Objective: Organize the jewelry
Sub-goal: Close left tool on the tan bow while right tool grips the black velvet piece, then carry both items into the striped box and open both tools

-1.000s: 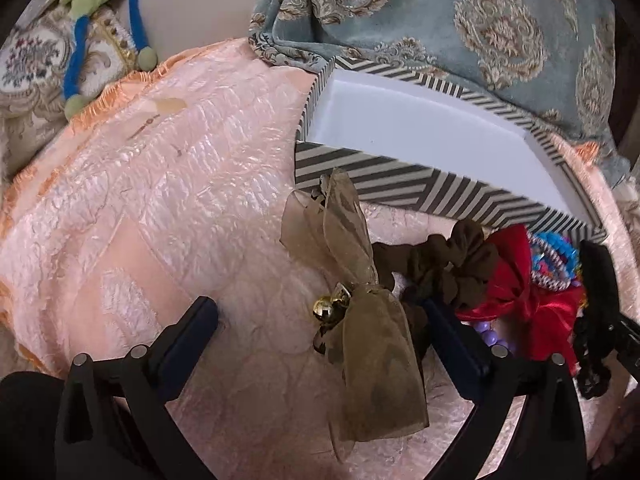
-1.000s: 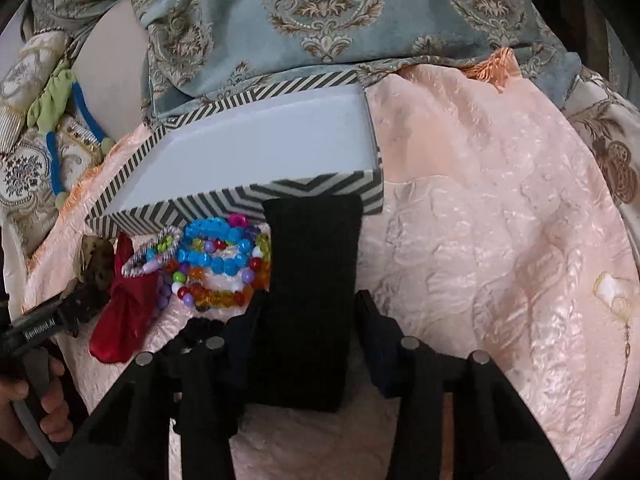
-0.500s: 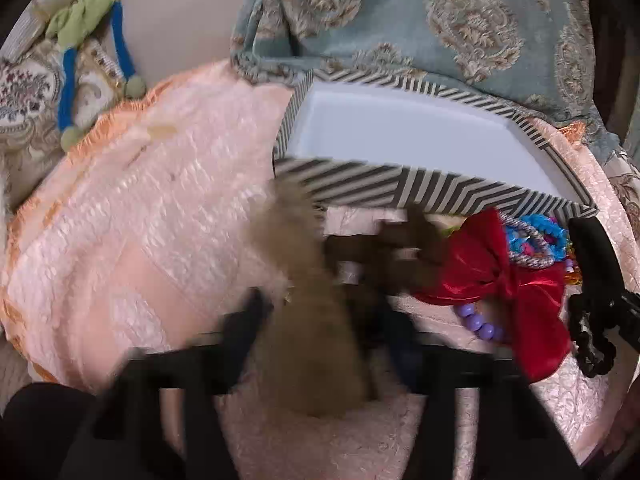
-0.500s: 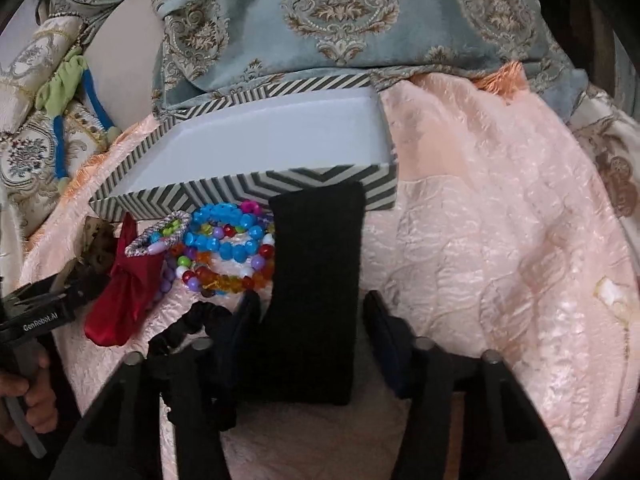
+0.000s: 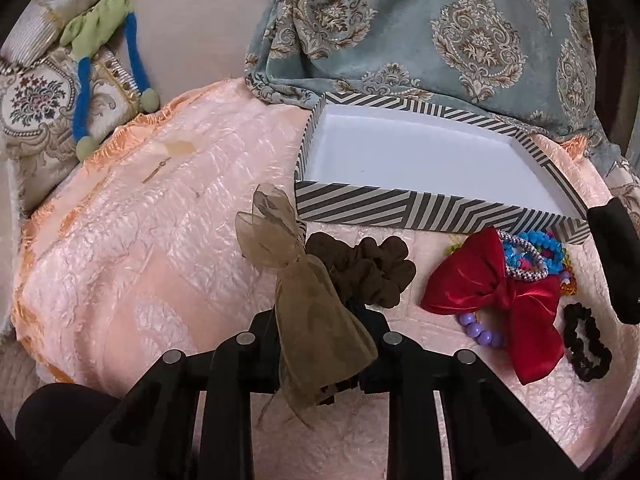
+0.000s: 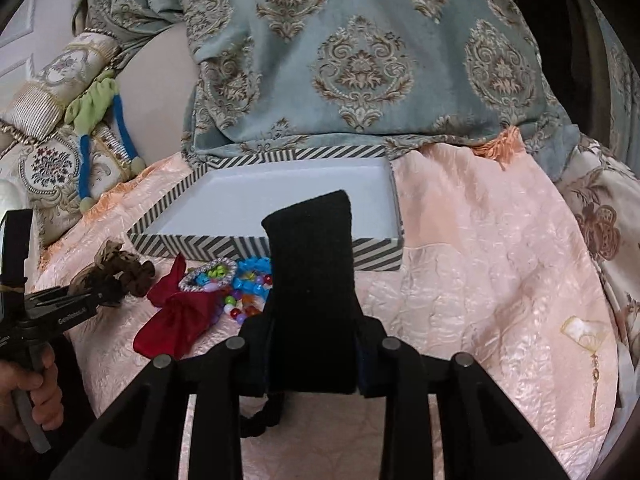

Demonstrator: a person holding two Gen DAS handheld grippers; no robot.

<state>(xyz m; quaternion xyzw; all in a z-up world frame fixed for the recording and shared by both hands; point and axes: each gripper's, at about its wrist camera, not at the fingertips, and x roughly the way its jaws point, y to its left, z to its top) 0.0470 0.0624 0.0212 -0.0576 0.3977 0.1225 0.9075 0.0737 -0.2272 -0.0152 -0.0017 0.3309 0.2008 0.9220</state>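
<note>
My left gripper (image 5: 324, 332) has a sheer olive bow (image 5: 276, 232) between its jaws, which are still closing; the pads press on its middle. A brown scrunchie (image 5: 360, 272) lies just behind it. My right gripper (image 6: 312, 344) is closing too, gripping a black knitted band (image 6: 312, 264) that stands up in front of the striped box (image 6: 376, 256). The box (image 5: 420, 208) is white inside and holds nothing. Before it lie a red satin bow (image 5: 492, 292), several beaded bracelets (image 5: 528, 256) and a black scrunchie (image 5: 586, 342).
Everything rests on a peach quilted cloth (image 5: 140, 240). A blue patterned cushion (image 6: 360, 60) rises right behind the box. A green and blue soft toy (image 5: 100, 40) hangs at the far left. A hand (image 6: 24, 392) holds the left gripper's handle.
The left jaws went from wide open to pinched on the olive bow. The right jaws narrowed onto the black band and raised it off the cloth, up in front of the box.
</note>
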